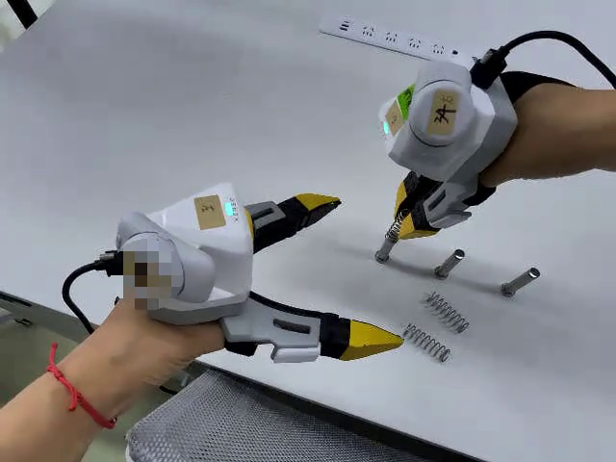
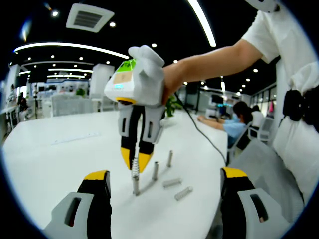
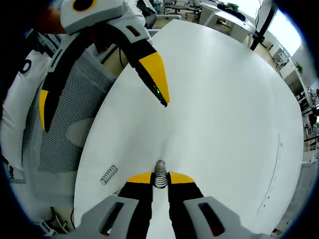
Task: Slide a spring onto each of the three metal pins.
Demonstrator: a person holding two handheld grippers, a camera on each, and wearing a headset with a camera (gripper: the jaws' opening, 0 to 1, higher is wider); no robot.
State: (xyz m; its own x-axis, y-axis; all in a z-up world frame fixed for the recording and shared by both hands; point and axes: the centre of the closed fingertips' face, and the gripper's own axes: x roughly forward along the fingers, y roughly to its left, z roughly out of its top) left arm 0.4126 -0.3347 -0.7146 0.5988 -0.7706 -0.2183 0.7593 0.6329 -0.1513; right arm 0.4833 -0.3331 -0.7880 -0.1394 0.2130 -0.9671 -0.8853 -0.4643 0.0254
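Three short metal pins stand in a row on the white table: the left pin, the middle pin and the right pin. My right gripper points down, shut on a spring whose lower end meets the top of the left pin. Two loose springs lie in front of the pins. My left gripper hovers open and empty to the left of them.
A white power strip lies at the table's far edge. A grey mesh chair sits below the near table edge. Cables trail from both grippers. A seated person is in the background.
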